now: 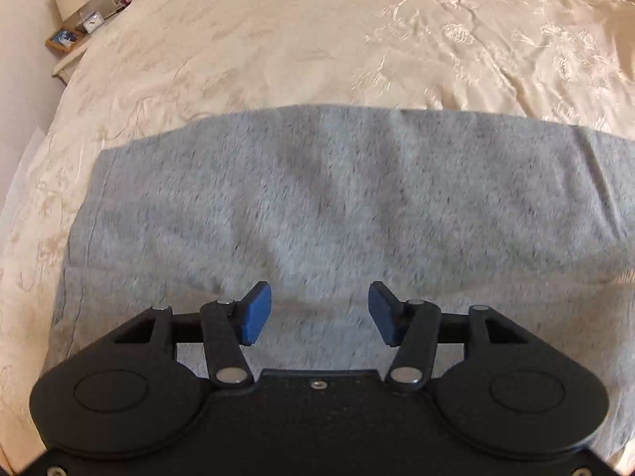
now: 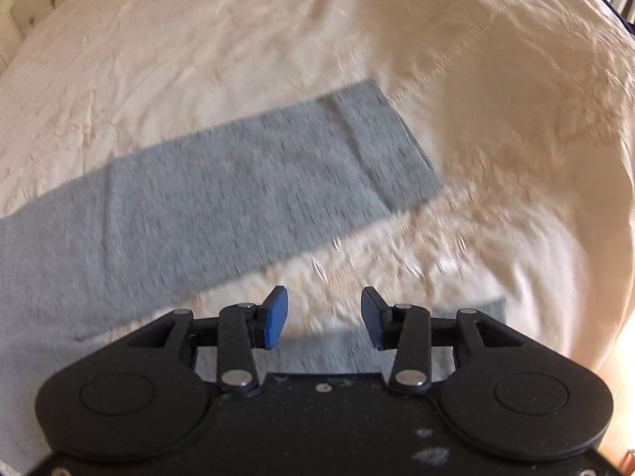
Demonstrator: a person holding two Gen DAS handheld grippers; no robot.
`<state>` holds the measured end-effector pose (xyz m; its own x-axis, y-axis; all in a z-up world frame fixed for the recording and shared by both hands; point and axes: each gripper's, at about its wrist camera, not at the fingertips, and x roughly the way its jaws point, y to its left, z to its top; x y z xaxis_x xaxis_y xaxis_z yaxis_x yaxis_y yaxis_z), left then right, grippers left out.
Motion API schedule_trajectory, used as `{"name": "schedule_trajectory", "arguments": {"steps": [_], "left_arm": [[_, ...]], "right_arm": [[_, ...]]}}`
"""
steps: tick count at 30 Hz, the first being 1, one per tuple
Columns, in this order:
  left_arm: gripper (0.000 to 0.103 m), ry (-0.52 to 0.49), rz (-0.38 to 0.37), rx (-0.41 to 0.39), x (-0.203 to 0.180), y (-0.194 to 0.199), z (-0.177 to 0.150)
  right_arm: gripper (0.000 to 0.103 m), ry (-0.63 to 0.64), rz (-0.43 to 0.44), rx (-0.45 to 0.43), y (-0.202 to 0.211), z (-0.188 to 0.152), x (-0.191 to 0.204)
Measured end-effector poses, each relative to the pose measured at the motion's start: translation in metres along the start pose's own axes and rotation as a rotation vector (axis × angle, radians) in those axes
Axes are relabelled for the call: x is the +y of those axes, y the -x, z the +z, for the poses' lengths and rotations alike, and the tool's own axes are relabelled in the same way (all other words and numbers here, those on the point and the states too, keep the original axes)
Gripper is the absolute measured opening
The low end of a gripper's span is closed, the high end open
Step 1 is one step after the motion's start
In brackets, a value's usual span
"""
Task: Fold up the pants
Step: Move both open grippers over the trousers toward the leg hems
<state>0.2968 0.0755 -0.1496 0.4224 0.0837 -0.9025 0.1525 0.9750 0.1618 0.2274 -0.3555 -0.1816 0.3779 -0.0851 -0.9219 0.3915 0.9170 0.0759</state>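
Spread and empty, both grippers hover: left gripper [image 1: 320, 313] over the grey pants [image 1: 317, 206], right gripper [image 2: 323, 317] near a leg's hem [image 2: 381, 142], likely positioning for a fold.

Matt grey fleecy cloth pants [image 1: 337, 198] lie on a glossy, embroidered cream satin bedspread [image 1: 317, 39].

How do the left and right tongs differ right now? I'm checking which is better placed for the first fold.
The left tongs hover over the wide body of the grey pants; the right tongs hover mostly over bare bedspread, between two legs. The left view shows one broad grey panel; the right view shows a narrow leg ending in a cuff. Both are open and hold nothing.
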Motion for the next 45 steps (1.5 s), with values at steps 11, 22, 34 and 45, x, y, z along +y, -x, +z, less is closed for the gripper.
{"name": "schedule_trajectory", "arguments": {"steps": [11,22,34,45], "left_arm": [[0.061,-0.027,0.006,0.136,-0.059,-0.056,0.026],[0.081,0.021,-0.003,0.174,-0.039,-0.079,0.007],[0.067,-0.076,-0.099,0.025,0.005,-0.072,0.083],[0.068,-0.402,-0.094,-0.042,-0.001,-0.085,0.123]], "right_arm": [[0.044,-0.037,0.211,0.093,-0.052,0.113,0.071],[0.041,-0.219,0.005,0.256,-0.139,0.175,0.092],[0.012,-0.177,0.185,0.223,-0.096,0.134,0.047],[0.037,0.665,0.321,0.075,-0.085,0.159,0.128]]}}
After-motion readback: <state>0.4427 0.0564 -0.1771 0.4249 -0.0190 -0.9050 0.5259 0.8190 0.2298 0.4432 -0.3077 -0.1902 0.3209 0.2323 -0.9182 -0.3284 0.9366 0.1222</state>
